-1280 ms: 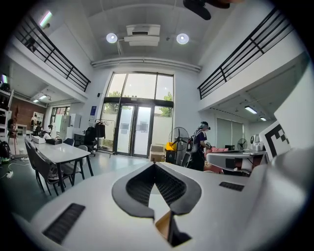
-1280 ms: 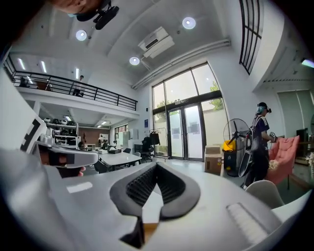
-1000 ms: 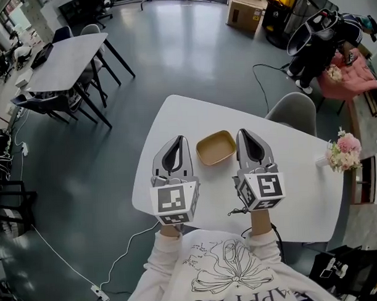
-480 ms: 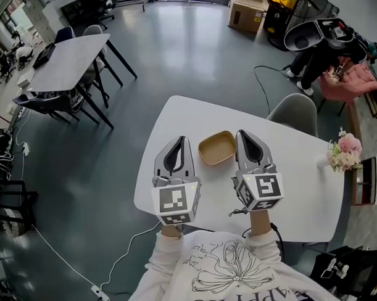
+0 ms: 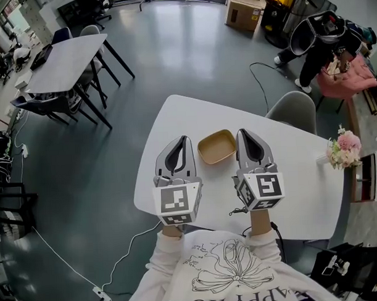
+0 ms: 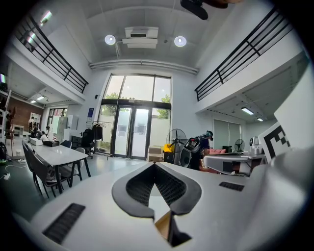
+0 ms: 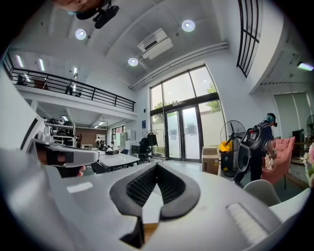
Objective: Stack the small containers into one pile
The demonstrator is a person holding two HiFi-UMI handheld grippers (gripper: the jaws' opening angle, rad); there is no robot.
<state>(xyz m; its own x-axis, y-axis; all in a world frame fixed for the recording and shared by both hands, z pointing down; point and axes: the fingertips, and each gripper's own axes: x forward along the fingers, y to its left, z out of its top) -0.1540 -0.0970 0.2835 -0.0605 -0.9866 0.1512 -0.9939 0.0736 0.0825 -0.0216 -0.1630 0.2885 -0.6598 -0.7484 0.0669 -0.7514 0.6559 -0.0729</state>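
A tan, square container with rounded corners (image 5: 216,147) sits on the white table (image 5: 301,192), between my two grippers. My left gripper (image 5: 183,139) is just left of it, shut and holding nothing. Just right of the container, my right gripper (image 5: 242,132) is also shut and empty. Neither touches the container. In the left gripper view the jaws (image 6: 155,164) meet at the tips, and a tan sliver of the container (image 6: 164,225) shows below them. The right gripper view shows its jaws (image 7: 157,164) closed too, with a tan sliver (image 7: 147,231) beneath.
A small vase of pink flowers (image 5: 343,152) stands at the table's right edge. A grey chair (image 5: 292,112) is tucked behind the table. A thin cable (image 5: 237,211) lies near the front edge. Another table with chairs (image 5: 65,58) stands far left; a person (image 5: 323,40) is at the back right.
Both grippers and the container have stayed where they were. Only the person at the back right has shifted.
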